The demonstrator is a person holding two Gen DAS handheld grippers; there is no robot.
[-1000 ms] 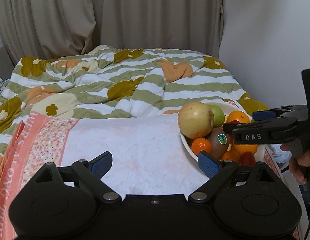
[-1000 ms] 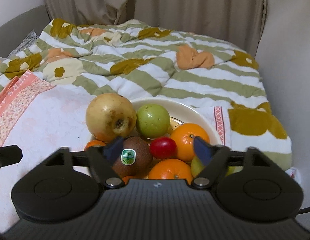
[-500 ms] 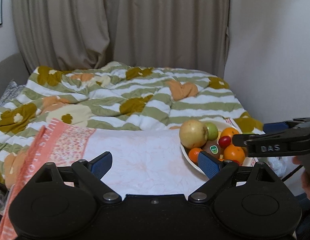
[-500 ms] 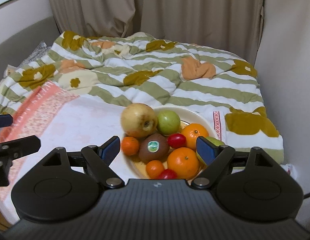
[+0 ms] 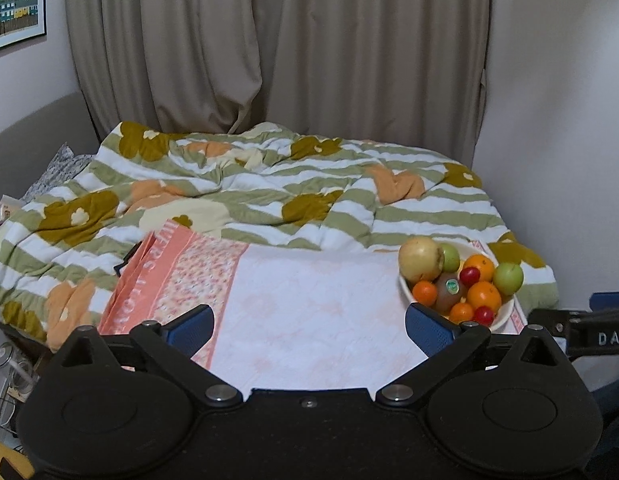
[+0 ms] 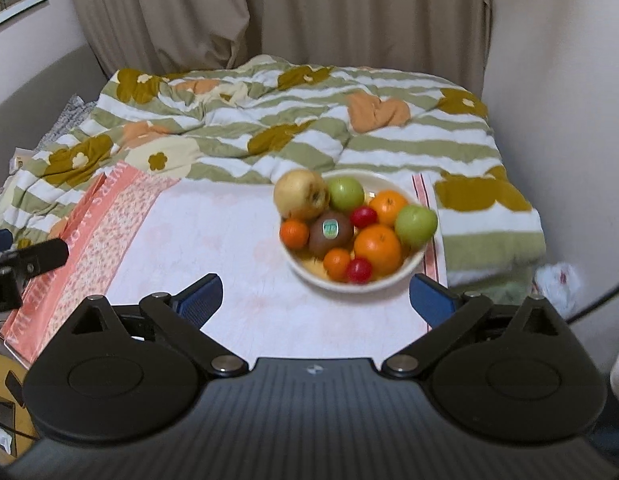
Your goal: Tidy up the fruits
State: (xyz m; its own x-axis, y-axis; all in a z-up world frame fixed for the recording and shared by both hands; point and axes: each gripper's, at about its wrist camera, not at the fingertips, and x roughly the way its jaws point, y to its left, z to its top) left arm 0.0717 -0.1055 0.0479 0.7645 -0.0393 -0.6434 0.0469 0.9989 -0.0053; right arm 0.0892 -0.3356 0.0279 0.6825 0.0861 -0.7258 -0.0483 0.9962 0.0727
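Striped quilt [image 6: 389,132] over bed, pink-white cloth [image 6: 229,248] spread on its near end. White bowl [image 6: 413,266] at cloth's right end, piled with fruit: big yellow pear [image 6: 299,194] at back left, two green apples, two oranges, kiwi [image 6: 330,231] with sticker up, small tangerines, red tomatoes. Right gripper [image 6: 315,296] spread wide, empty, bowl just ahead and slightly right, so nearer. Left gripper [image 5: 309,322] equally wide, empty, bowl off to right front. Fruit mostly round, no clear long axis; pear's stem end hard to tell.
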